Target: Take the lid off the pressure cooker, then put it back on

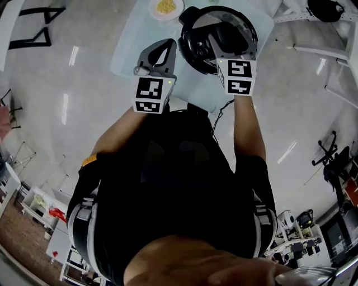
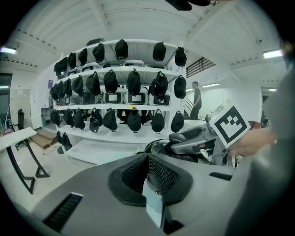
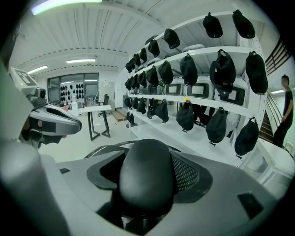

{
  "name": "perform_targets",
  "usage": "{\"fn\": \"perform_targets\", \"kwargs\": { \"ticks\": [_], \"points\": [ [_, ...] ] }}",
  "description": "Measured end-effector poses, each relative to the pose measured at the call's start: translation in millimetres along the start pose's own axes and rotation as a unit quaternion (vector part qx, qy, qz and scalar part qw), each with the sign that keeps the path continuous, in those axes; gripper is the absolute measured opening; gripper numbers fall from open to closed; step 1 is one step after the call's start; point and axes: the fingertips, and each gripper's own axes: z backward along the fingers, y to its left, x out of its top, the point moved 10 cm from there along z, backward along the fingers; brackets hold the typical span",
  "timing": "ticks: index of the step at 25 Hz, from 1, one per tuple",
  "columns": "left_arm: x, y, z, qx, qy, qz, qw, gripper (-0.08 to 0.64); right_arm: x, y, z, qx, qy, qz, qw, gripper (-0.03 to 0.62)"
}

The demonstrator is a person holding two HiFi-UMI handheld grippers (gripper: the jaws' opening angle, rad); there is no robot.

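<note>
A black pressure cooker (image 1: 197, 47) stands on the pale table (image 1: 131, 42) with its lid (image 1: 208, 25) on top. My right gripper (image 1: 234, 49) reaches over it. In the right gripper view the lid's rounded black handle (image 3: 146, 177) sits between the widely spread jaws of the right gripper (image 3: 147, 154); a dark gap shows on the handle's left side. My left gripper (image 1: 166, 44) hovers just left of the cooker, its fingers meeting at the tips. In the left gripper view the pads of the left gripper (image 2: 148, 160) meet with nothing between them, and the cooker's rim (image 2: 156, 145) shows beyond.
A white plate of yellow food (image 1: 166, 6) lies on the table behind the cooker. Shelves hung with black caps (image 2: 133, 83) stand beyond the table, and a person (image 2: 197, 99) is by the stairs. A trestle table (image 2: 18, 138) stands at the left.
</note>
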Motion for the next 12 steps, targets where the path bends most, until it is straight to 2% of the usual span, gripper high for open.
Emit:
{"fn": "perform_targets", "kwargs": {
  "ticks": [8, 12],
  "points": [
    [3.7, -4.5, -0.4, -0.004, -0.004, -0.003, 1.0, 0.006, 0.8, -1.2, 0.7, 0.006, -0.002, -0.002, 1.0, 0.31],
    [7.0, -6.8, 5.1, 0.001, -0.009, -0.004, 0.9999, 0.008, 2.2, -1.5, 2.2, 0.028, -0.002, 0.008, 1.0, 0.308]
  ]
}}
